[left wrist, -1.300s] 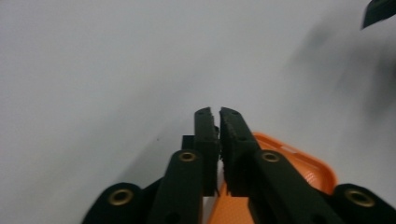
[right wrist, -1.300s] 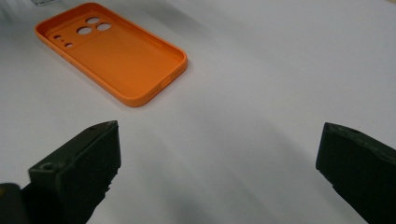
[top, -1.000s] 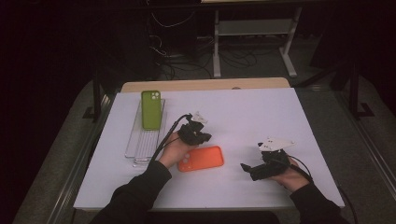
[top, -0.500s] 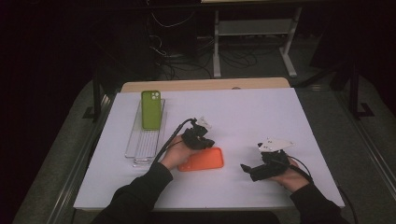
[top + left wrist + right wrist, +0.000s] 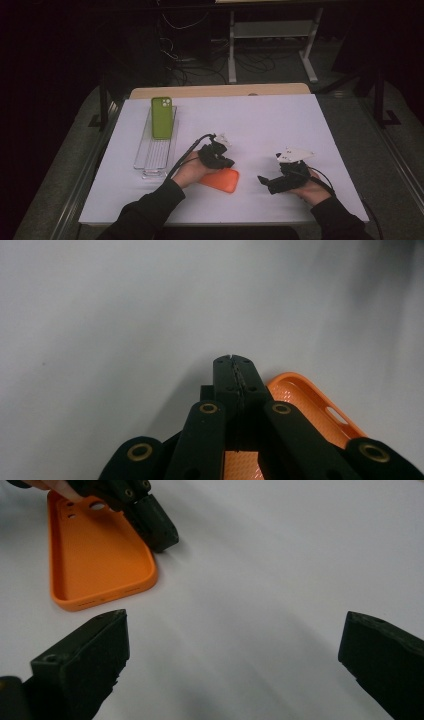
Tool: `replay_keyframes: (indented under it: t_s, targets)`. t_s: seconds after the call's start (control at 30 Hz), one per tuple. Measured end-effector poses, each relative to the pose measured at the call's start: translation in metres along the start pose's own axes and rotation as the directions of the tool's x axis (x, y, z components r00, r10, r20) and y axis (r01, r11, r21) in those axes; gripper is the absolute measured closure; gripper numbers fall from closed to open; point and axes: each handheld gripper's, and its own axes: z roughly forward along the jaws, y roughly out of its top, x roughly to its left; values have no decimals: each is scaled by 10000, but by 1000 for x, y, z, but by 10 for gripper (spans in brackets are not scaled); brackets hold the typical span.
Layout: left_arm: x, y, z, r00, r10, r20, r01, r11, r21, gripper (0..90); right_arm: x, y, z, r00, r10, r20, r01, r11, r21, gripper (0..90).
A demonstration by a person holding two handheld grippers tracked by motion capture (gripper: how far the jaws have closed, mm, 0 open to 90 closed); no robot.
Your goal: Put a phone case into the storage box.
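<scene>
Left gripper view: left gripper (image 5: 235,371) jaws pressed together, empty, over the flat orange silicone phone case (image 5: 312,407) near the white table's (image 5: 260,125) front edge. Right gripper (image 5: 235,655) spread wide, just beside it.

A flat white rectangular counter (image 5: 280,125) fills the middle of the high view, brightly lit against a very dark room. A pale wooden board edge (image 5: 220,91) shows along its far side. Dull grey floor (image 5: 60,165) lies to either side, crossed by dark metal frame bars (image 5: 102,107). Behind, a white metal stand with 2 legs and a low shelf (image 5: 272,30) rises from the floor, with loose black cables (image 5: 250,62) tangled beneath it.
</scene>
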Motion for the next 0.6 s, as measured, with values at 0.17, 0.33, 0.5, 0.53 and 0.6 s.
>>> replay_keyframes:
  t_s: [0.17, 0.33, 0.5, 0.53, 0.6]
  targets:
    - [0, 1, -8, 9996, -245, 147, 251, 9989, -391, 844, 0, 0, 0, 10000, -32, 9, 32, 10000, -28, 0]
    - [0, 4, -28, 9999, 64, 98, -55, 9964, -851, 637, -1, 0, -1, 10000, 5, -2, -5, 10000, -22, 0]
    - [3, 0, -55, 10000, -18, 7, 19, 9918, -1276, 450, -1, 0, -1, 10000, 36, -56, -36, 10000, 22, 0]
    - [4, -1, -60, 10000, 10, -84, -22, 9908, -1356, 415, -1, 0, -1, 10000, 49, -86, -49, 10000, 24, 0]
    - [6, -5, -69, 9999, 2, -158, -25, 9897, -1428, 358, -1, 1, -1, 9999, 54, -126, -53, 10000, 78, 0]
